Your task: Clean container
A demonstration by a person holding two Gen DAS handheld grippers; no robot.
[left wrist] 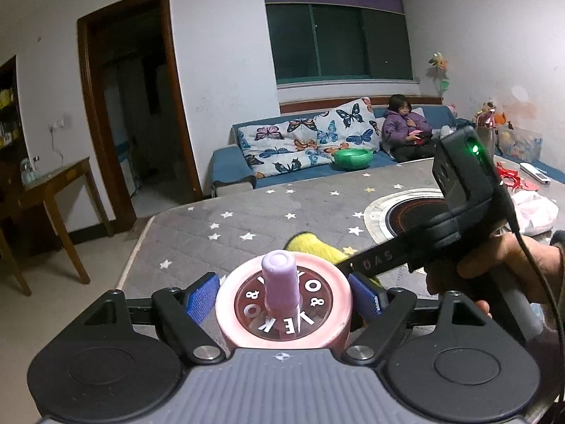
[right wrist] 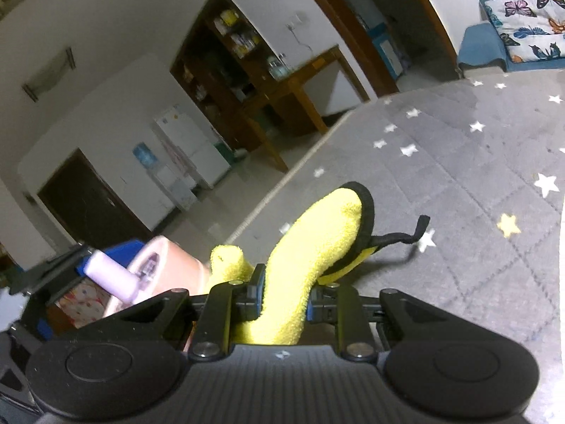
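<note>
Pinching a pink container (left wrist: 284,312) between its blue-padded fingers (left wrist: 201,298), the left gripper (left wrist: 284,300) holds it above the grey star-printed table cover (left wrist: 219,233). The lid's dark disc carries white letters, partly readable as "O", "K", "&" and "YE", around a lilac spout (left wrist: 279,275). The right gripper (right wrist: 284,300) is clamped on a yellow black-edged cloth (right wrist: 317,243) just beside the container; its arm reads "045".

White letters ring the dark lid (left wrist: 284,304) of the pink container (left wrist: 282,332): "O", "&", "K", "YE" legible, rest hidden by the spout. Right gripper's black bar (left wrist: 381,261) reads "045". No other legible text.
</note>
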